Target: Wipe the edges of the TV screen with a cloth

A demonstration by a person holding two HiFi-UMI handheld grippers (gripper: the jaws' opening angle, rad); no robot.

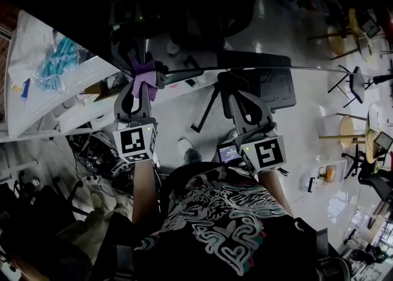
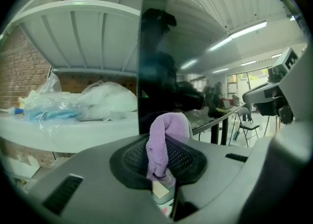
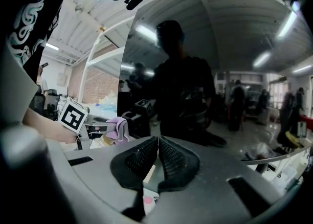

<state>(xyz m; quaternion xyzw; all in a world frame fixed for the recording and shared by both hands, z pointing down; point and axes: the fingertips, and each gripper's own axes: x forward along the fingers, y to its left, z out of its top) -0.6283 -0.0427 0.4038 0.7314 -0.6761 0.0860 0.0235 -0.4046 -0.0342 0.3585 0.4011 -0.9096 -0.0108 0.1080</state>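
A purple cloth (image 2: 165, 129) is pinched between the jaws of my left gripper (image 2: 164, 157), which is shut on it. The cloth's top touches the left edge of the dark, glossy TV screen (image 2: 166, 66). In the head view the left gripper (image 1: 142, 83) holds the cloth (image 1: 145, 72) up at the left end of the TV's thin edge (image 1: 202, 71). My right gripper (image 1: 233, 92) is to the right of it, near the same edge. Its pads (image 3: 168, 157) are pressed together with nothing between them, facing the screen (image 3: 205, 71). The screen mirrors a person and both grippers.
A white table (image 1: 31, 111) with clear plastic bags (image 1: 56, 59) stands on the left, close to the screen's edge. A black office chair (image 1: 264, 83) is beyond the TV. Folding chairs and small tables (image 1: 353, 86) stand on the shiny floor at the right. Cables lie below the table.
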